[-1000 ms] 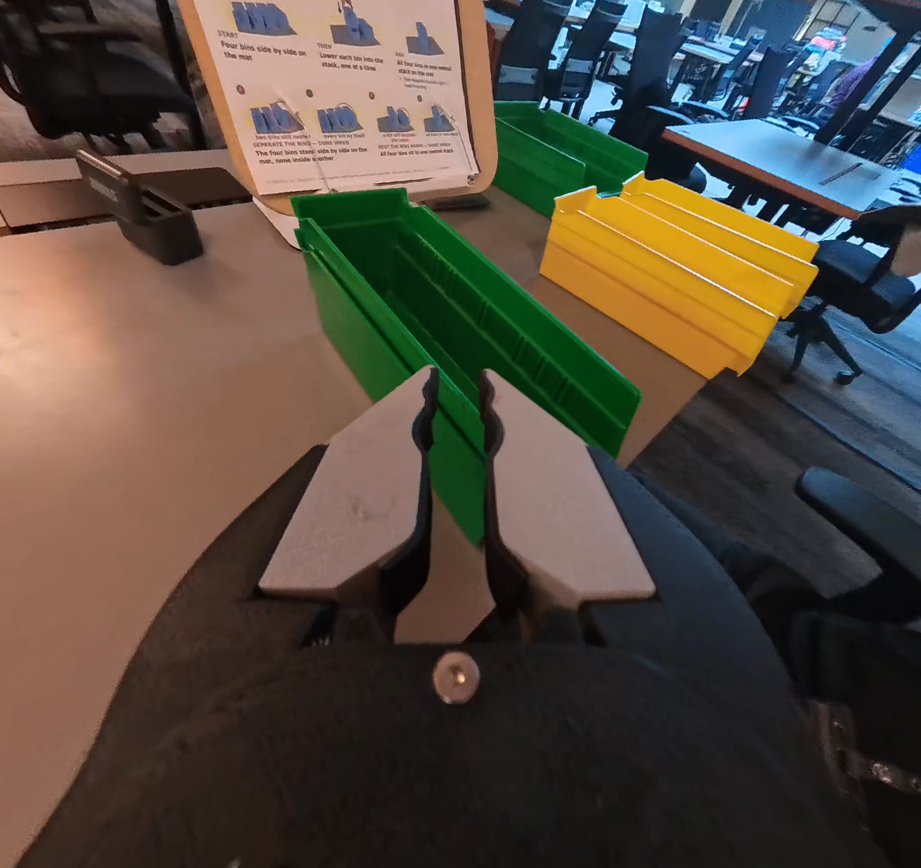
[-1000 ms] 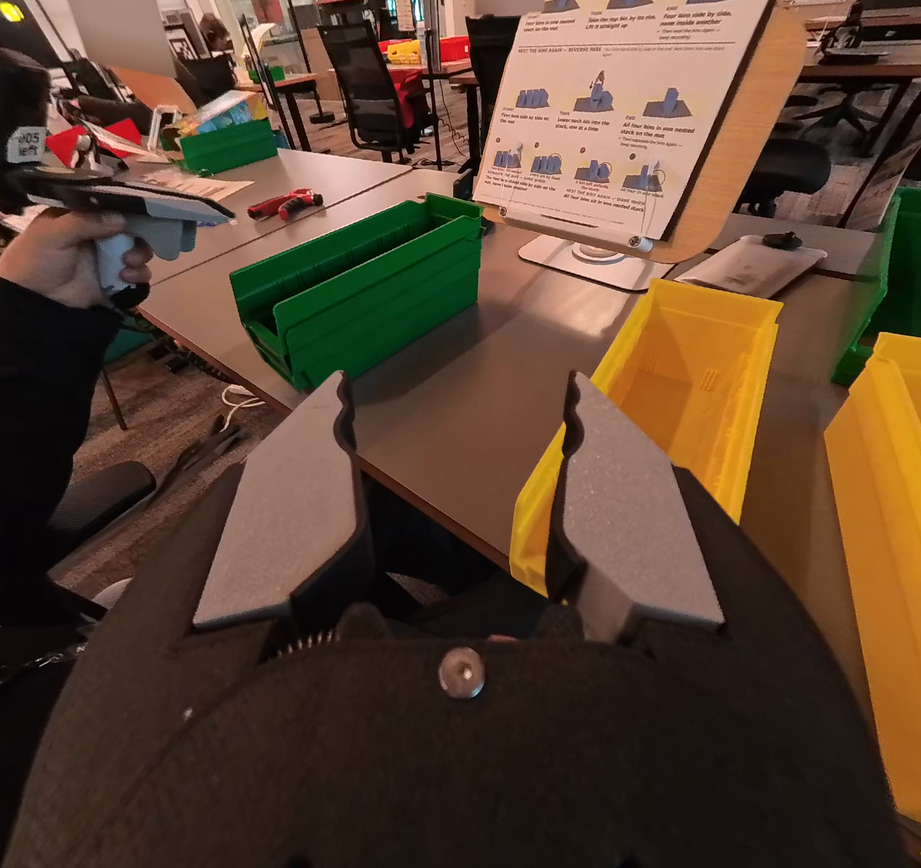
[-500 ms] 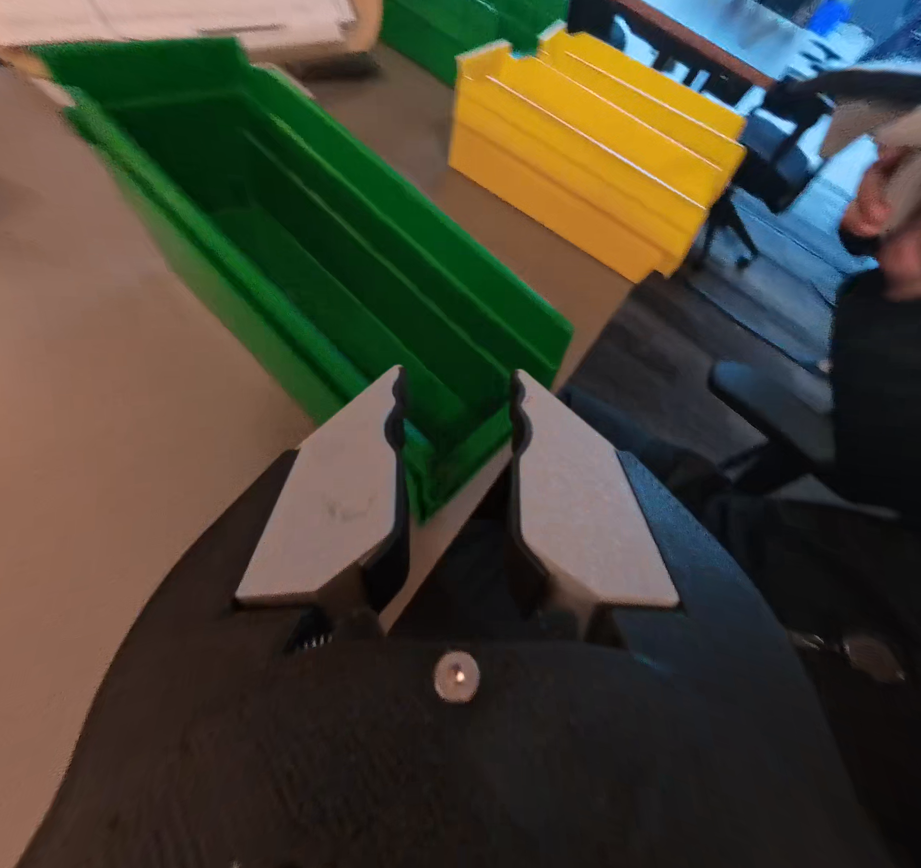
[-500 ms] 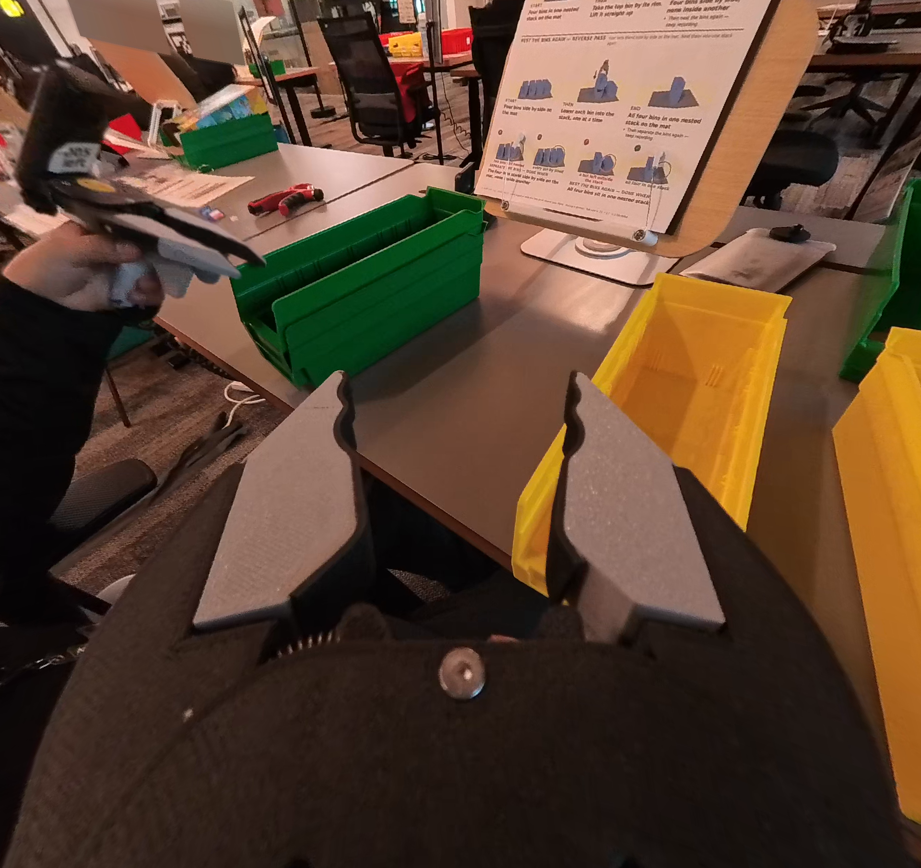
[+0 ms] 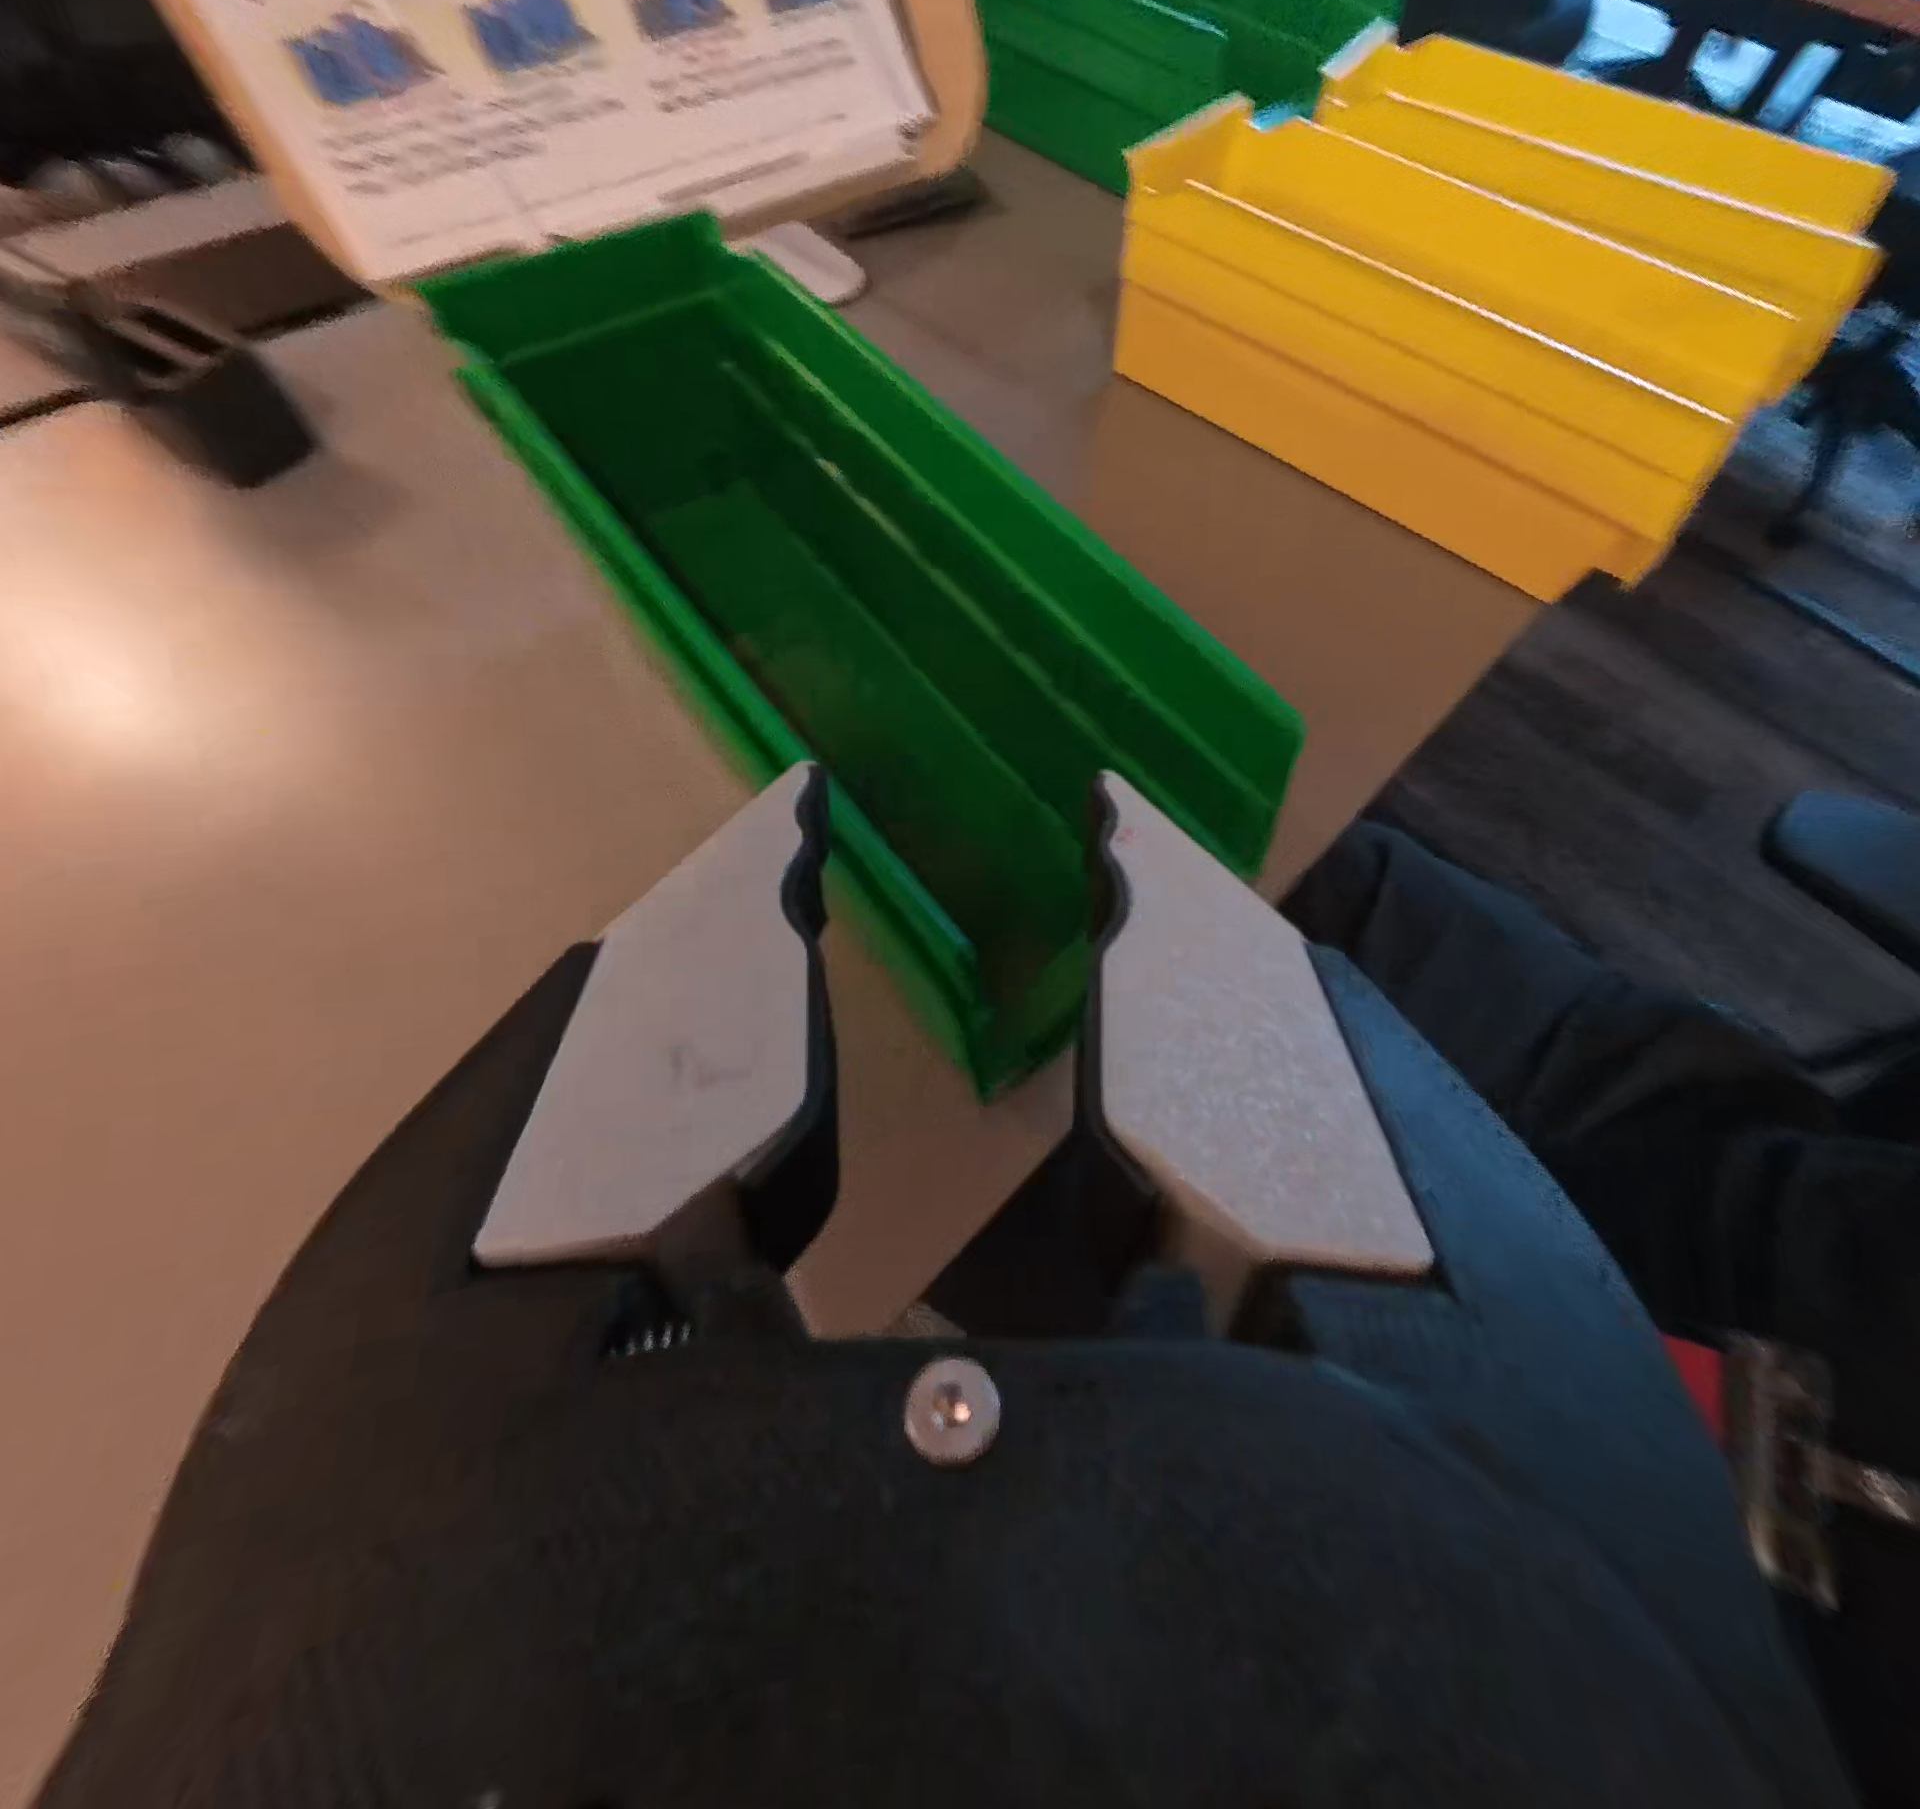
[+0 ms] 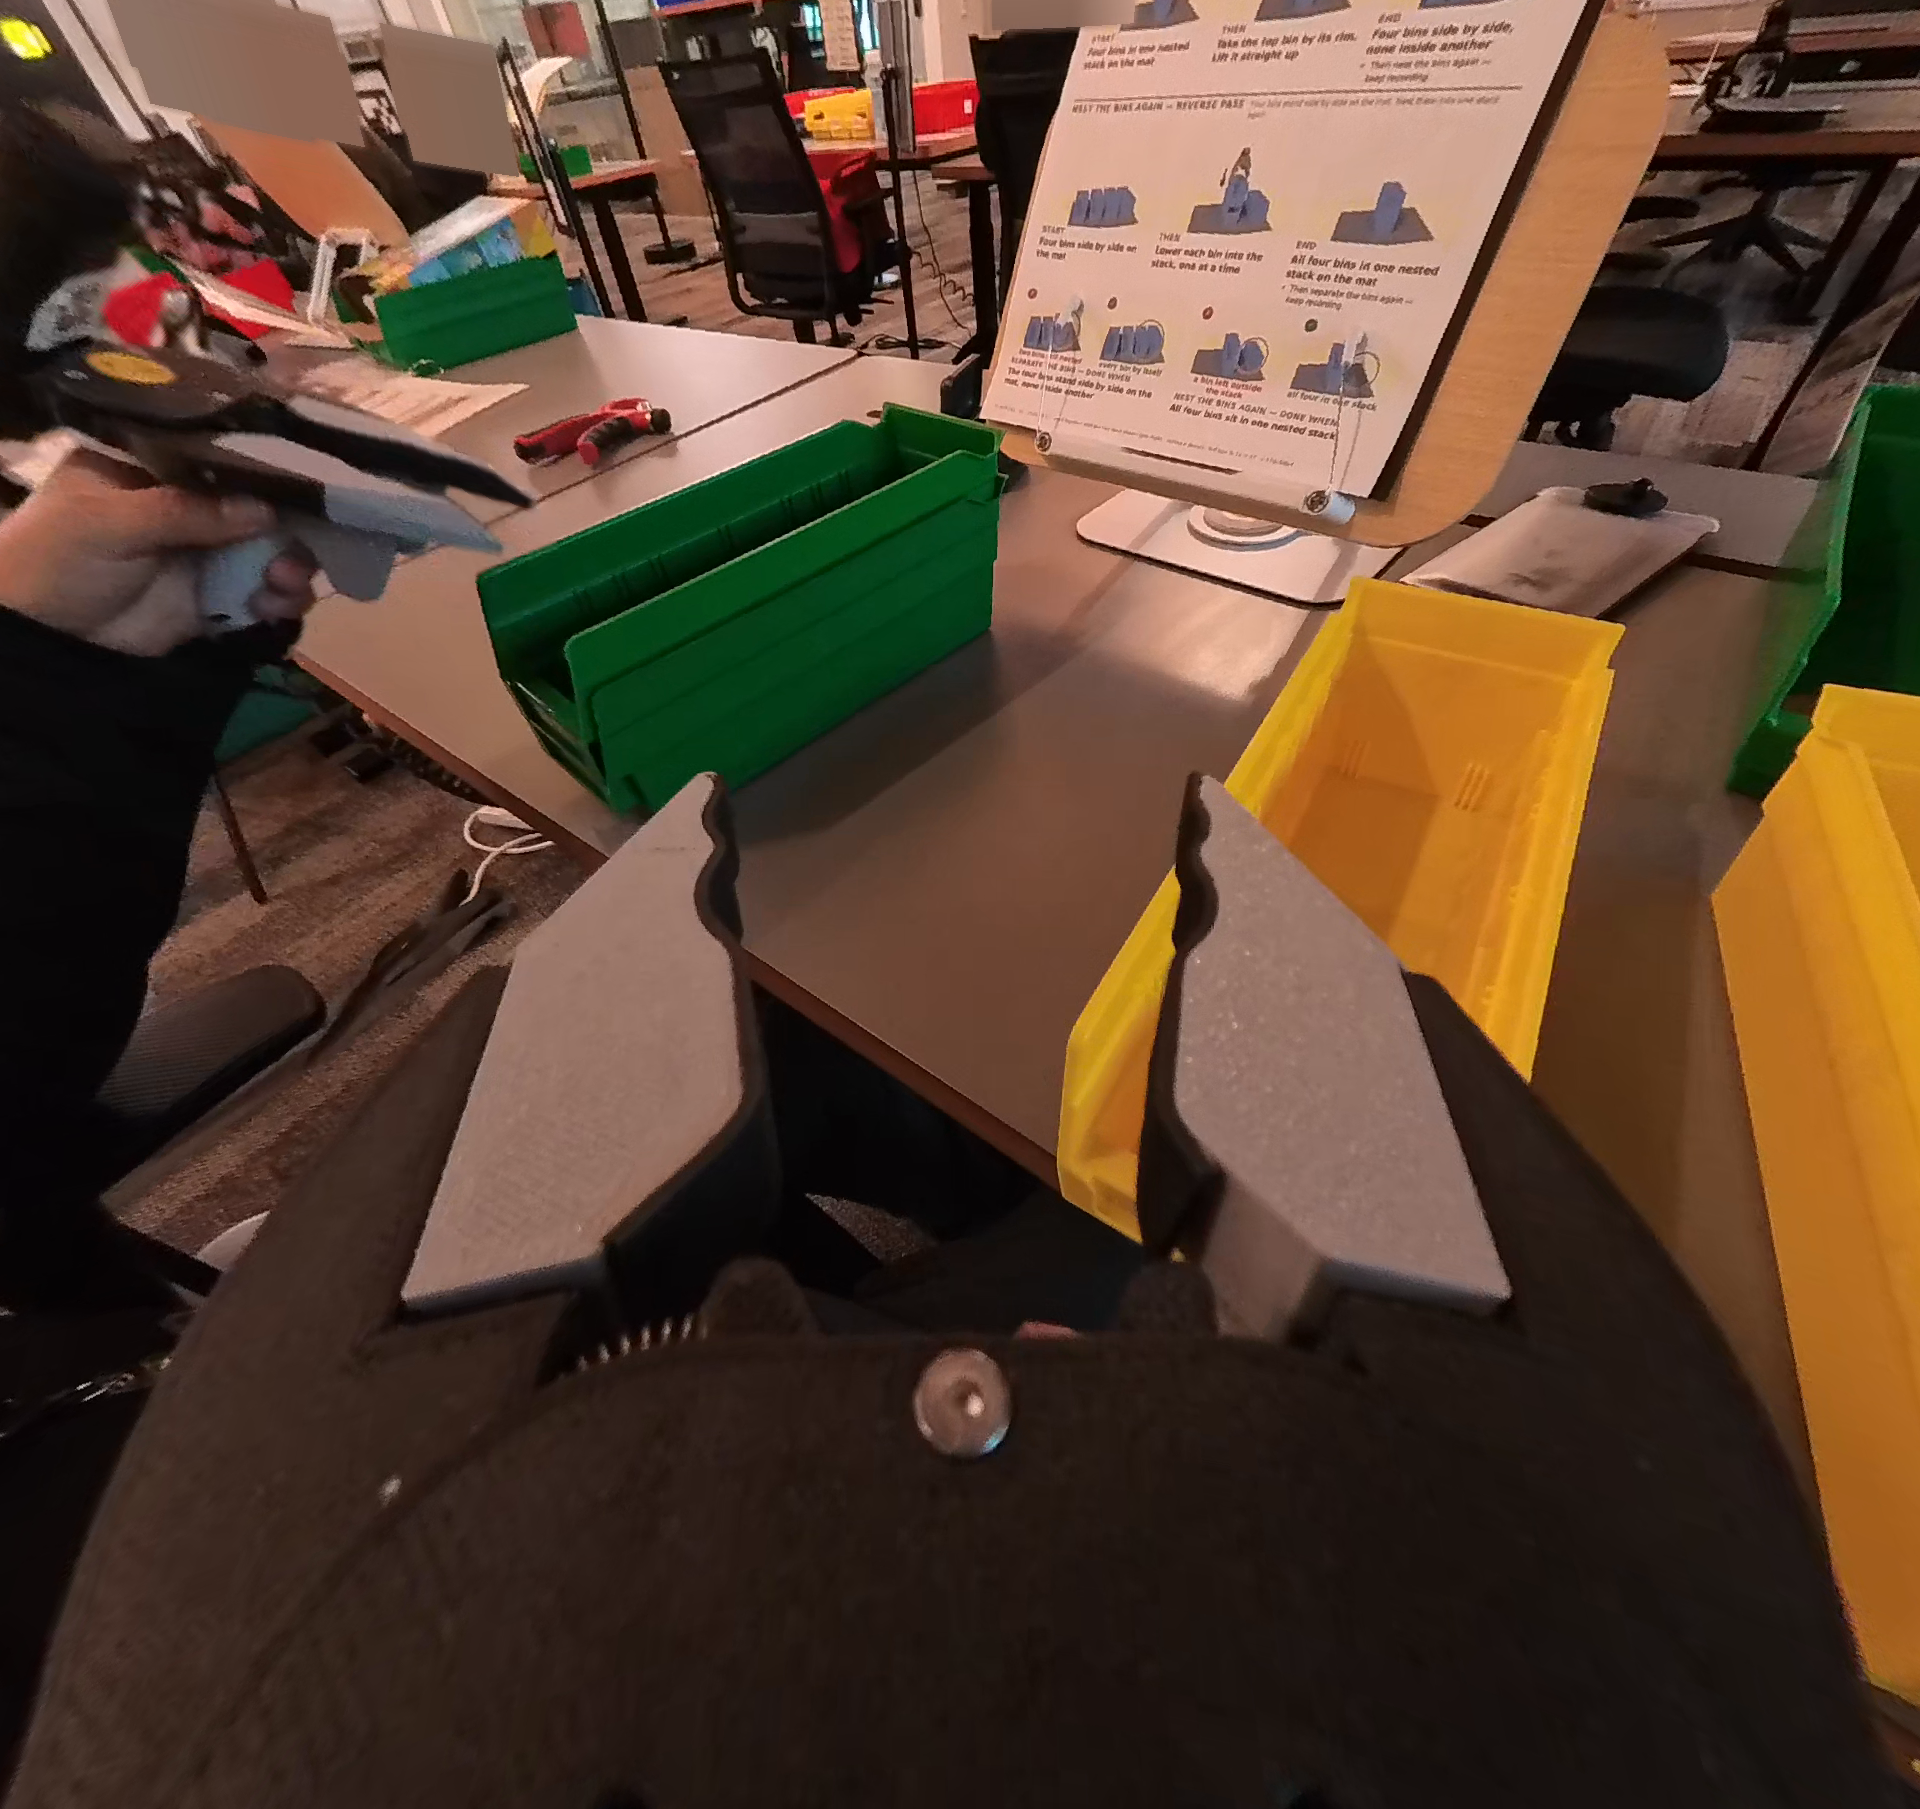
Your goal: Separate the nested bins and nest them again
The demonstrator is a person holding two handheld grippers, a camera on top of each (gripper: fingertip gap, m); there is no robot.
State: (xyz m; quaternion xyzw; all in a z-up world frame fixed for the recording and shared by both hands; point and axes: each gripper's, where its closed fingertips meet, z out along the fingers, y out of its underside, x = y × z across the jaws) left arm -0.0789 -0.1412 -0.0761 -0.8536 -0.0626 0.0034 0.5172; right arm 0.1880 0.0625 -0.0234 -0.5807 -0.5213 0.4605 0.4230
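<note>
A stack of nested green bins (image 5: 914, 637) stands on the grey table (image 5: 260, 720), also seen in the right wrist view (image 6: 748, 606). My left gripper (image 5: 954, 824) is open and empty; the stack's near end shows between its fingers. The right wrist view shows the left gripper (image 6: 312, 502) held in the air, just off that end, not touching it. My right gripper (image 6: 954, 824) is open and empty at the table's front edge. Its right finger (image 6: 1299, 1084) is next to the near corner of a single yellow bin (image 6: 1434, 824).
A second yellow bin (image 6: 1829, 1032) lies right of the first; both show side by side in the left wrist view (image 5: 1455, 336). More green bins (image 5: 1143, 45) stand behind them. An instruction board (image 6: 1299, 201) stands at the back. Red pliers (image 6: 592, 429) lie far left.
My left gripper has opened from nearly shut to wide open and shifted near the green stack's near end. The right gripper has stayed still and open.
</note>
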